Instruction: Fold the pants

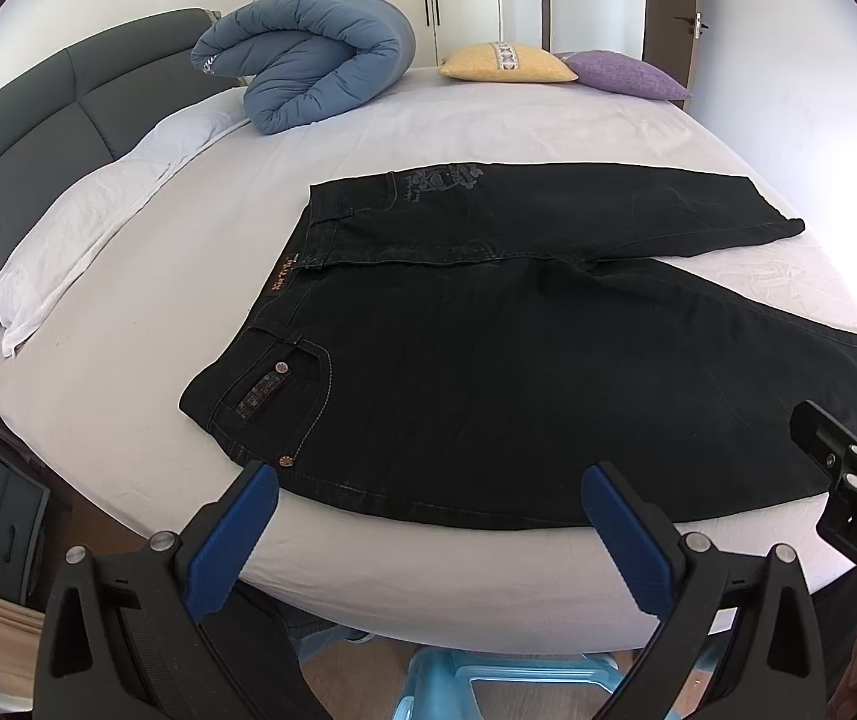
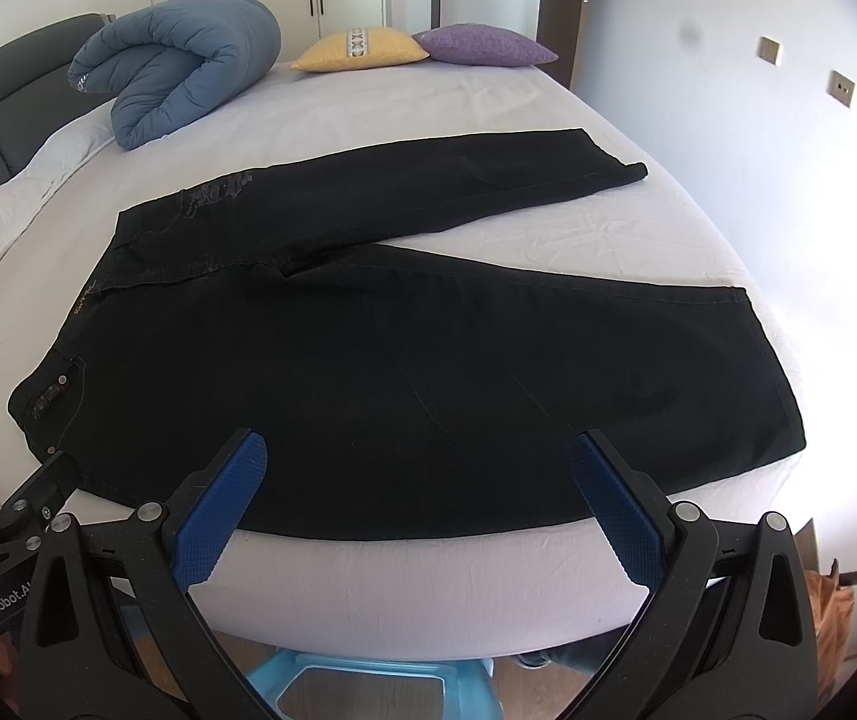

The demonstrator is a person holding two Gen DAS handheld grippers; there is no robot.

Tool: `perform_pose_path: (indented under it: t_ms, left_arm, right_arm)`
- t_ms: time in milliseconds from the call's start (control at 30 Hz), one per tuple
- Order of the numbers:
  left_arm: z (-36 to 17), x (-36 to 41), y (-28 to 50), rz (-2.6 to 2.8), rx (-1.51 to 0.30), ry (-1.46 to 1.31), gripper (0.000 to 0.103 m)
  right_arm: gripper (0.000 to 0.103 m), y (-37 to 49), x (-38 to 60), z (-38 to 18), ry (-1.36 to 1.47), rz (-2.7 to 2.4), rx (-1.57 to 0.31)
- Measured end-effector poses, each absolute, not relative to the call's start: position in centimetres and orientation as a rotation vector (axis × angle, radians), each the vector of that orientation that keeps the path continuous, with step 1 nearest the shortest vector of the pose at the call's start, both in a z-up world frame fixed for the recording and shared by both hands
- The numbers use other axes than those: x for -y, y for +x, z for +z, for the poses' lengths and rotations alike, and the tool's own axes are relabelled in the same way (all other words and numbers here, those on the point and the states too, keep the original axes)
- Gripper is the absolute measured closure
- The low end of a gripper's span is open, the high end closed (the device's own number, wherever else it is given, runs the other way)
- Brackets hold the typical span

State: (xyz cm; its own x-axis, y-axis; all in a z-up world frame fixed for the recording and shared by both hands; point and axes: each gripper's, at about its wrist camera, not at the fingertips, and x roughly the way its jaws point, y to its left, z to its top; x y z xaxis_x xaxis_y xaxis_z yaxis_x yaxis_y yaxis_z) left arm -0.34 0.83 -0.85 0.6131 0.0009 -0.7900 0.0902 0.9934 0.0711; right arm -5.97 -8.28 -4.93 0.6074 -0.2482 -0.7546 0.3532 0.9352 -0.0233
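A pair of black denim pants (image 1: 488, 324) lies spread flat on a bed covered with a pale lilac sheet (image 1: 188, 276), waistband toward nine o'clock and both legs running toward three o'clock, parted in a narrow V. The left gripper (image 1: 428, 498), with black arms and blue ribbed pads, hangs released above the near hem of the pants, its jaws wide apart and holding nothing. The right gripper (image 2: 419, 462) is likewise spread wide and empty, over the near leg; from the left wrist view it shows at four o'clock. A rolled blue quilted duvet (image 1: 308, 60) sits at eleven o'clock, with a yellow cushion (image 1: 506, 63) and a purple cushion (image 1: 626, 75) at one o'clock. Below the bed edge stands what may be a light-blue plastic stool (image 2: 368, 684), only partly seen.
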Motion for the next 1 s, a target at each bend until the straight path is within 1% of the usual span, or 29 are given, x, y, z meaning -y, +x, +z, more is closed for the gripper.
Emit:
perform_pose_path:
  t_ms: [1000]
  left_arm:
    - [-0.95,-0.96,-0.50,-0.039,-0.897,0.113,0.000]
  right_arm:
    - [0.000,-5.96,8.21,-5.18,0.135,-0.345,-0.855]
